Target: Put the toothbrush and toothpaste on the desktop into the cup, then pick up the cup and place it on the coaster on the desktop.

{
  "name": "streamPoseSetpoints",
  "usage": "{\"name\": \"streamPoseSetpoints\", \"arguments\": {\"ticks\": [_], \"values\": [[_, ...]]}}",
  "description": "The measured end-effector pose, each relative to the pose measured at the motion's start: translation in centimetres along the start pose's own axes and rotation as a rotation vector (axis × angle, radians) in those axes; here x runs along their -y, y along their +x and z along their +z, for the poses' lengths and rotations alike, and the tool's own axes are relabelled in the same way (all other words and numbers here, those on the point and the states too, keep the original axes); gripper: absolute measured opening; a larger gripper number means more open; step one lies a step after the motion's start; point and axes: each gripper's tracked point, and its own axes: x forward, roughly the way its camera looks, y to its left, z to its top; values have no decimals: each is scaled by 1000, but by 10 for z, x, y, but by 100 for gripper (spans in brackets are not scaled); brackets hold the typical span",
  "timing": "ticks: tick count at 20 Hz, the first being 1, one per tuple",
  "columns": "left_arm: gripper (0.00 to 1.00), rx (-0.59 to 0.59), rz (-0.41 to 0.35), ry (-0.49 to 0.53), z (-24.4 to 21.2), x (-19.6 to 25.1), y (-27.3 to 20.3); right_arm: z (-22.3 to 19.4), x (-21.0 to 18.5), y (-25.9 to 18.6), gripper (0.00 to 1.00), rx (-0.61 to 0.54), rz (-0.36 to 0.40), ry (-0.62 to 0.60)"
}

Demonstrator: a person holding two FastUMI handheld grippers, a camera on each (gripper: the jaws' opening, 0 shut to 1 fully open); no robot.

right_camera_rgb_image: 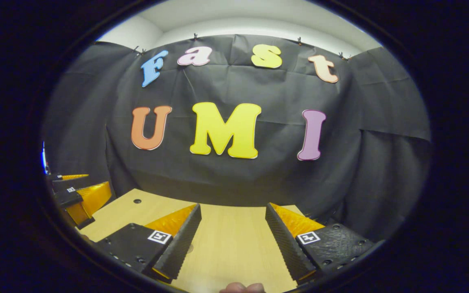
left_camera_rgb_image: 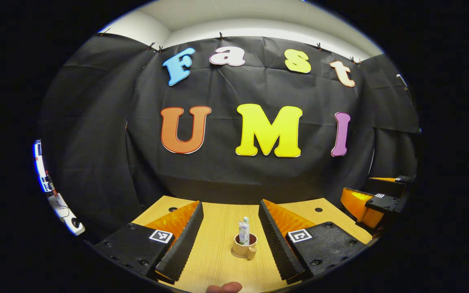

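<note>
The cup stands upright on the desktop at about six o'clock in the left gripper view, a toothpaste tube rising out of it. A thin disc shows under its base, probably the coaster, so to my eye the placing looks done or nearly so. The cup's handle points toward the camera.

The left gripper hangs back from the cup with its fingers spread wide, the cup framed between them but touched by neither; that reads as a release posture rather than a grasp. The right gripper is likewise parted over bare wood, holding nothing. It also appears at three o'clock in the left gripper view, well apart from the cup.

I cannot make out a toothbrush; it may sit behind the tube or be too small to tell. A fingertip peeks in at six o'clock, the rest of that hand cut off.
</note>
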Motion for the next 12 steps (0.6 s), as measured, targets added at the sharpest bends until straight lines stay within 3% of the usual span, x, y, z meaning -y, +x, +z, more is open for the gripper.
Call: {"name": "streamPoseSetpoints", "arguments": {"ticks": [12], "values": [[87, 13, -2, 16, 6, 9, -6, 3, 0, -13, 96, 13, 14, 13]]}}
